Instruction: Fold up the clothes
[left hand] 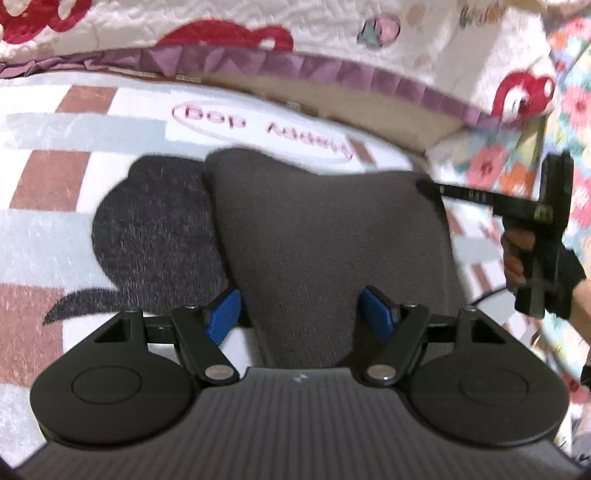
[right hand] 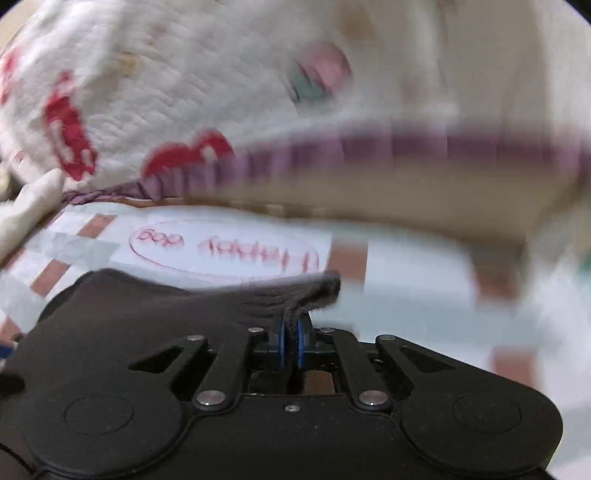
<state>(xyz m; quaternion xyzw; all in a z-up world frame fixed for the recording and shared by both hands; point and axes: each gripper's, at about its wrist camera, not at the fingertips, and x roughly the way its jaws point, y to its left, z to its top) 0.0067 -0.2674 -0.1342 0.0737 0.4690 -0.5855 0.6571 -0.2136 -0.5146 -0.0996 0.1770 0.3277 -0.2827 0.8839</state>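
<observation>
A dark grey garment (left hand: 325,229) lies folded on the patterned mat, with a fuzzier black part (left hand: 155,221) spread to its left. My left gripper (left hand: 301,314) is open, its blue pads (left hand: 225,314) standing wide on either side of the garment's near end. My right gripper (left hand: 424,186) reaches in from the right, held by a hand (left hand: 515,258), and pinches the garment's far right corner. In the right wrist view, the right gripper (right hand: 290,332) is shut on that lifted corner of the garment (right hand: 166,306).
The mat (left hand: 74,122) has pink and grey checks and an oval with pink lettering (left hand: 266,127). Behind it hangs a white quilted bedspread (left hand: 221,22) with red motifs and a purple frill. Floral fabric (left hand: 576,110) lies at the right. The right wrist view is motion-blurred.
</observation>
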